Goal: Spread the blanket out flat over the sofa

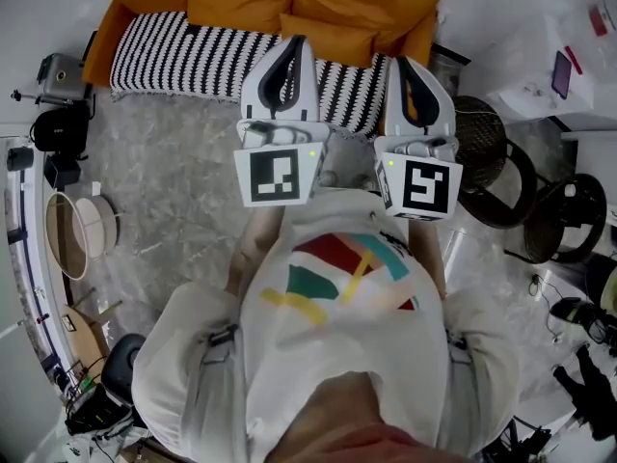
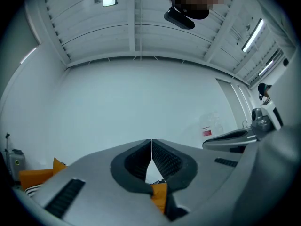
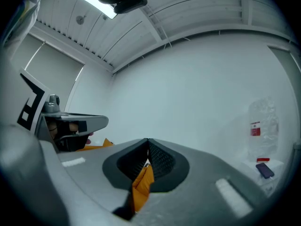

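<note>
In the head view the sofa (image 1: 183, 58) has a black-and-white striped cover, and the orange blanket (image 1: 330, 39) lies bunched along its back and right side. My left gripper (image 1: 294, 42) and right gripper (image 1: 404, 64) are held side by side, pointing at the sofa's front edge, with a fold of blanket between their tips. In the left gripper view the gripper (image 2: 151, 143) is shut, with orange cloth (image 2: 159, 195) in its throat. In the right gripper view the gripper (image 3: 148, 142) is shut on a strip of orange cloth (image 3: 142, 182). Both views face a bare white wall.
Two dark round wicker chairs (image 1: 492, 167) (image 1: 569, 218) stand right of the sofa. A white table (image 1: 549, 80) with a phone (image 1: 561, 73) is at the upper right. Camera gear (image 1: 56, 114) and a round basket (image 1: 82, 231) line the left wall. The floor is grey marble (image 1: 183, 191).
</note>
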Tool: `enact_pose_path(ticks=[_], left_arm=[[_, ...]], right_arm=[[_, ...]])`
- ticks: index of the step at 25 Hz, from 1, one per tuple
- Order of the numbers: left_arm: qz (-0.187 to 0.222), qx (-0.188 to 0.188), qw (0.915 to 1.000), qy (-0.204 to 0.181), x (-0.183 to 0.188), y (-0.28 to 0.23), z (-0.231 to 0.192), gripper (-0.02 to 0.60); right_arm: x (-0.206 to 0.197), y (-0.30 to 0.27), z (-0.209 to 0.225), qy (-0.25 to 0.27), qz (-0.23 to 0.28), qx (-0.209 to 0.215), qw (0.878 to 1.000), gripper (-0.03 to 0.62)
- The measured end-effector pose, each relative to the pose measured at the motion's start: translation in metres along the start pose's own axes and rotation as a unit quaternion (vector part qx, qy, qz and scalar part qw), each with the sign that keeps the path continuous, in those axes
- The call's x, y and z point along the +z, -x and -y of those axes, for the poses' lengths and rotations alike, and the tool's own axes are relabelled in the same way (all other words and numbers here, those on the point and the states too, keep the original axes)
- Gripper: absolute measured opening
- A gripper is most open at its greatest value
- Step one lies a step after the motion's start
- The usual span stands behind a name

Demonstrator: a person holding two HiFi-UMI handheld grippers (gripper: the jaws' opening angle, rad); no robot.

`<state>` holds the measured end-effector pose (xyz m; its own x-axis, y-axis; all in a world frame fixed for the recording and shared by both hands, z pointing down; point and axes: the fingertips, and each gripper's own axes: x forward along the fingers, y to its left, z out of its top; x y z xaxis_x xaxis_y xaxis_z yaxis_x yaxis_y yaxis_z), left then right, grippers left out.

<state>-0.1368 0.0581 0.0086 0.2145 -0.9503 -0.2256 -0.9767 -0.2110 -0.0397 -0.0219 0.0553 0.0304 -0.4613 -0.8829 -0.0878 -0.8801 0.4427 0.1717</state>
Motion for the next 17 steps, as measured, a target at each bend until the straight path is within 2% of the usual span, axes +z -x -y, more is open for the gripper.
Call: enact_pose_path(ticks=[5,17], left_arm=[[0.000,0.003,1.0000,-0.007,-0.001,0.000,-0.007,0.017],[-0.003,0.010,0.9999,-0.007,-0.006,-0.004,-0.026,0.017]], right_arm=[[-0.004,-0.006,-0.004,-0.014,0.003,0.000,1.000,0.005],[-0.006,-0.024,-0.021,0.004,-0.014,0.022,1.000,0.005]])
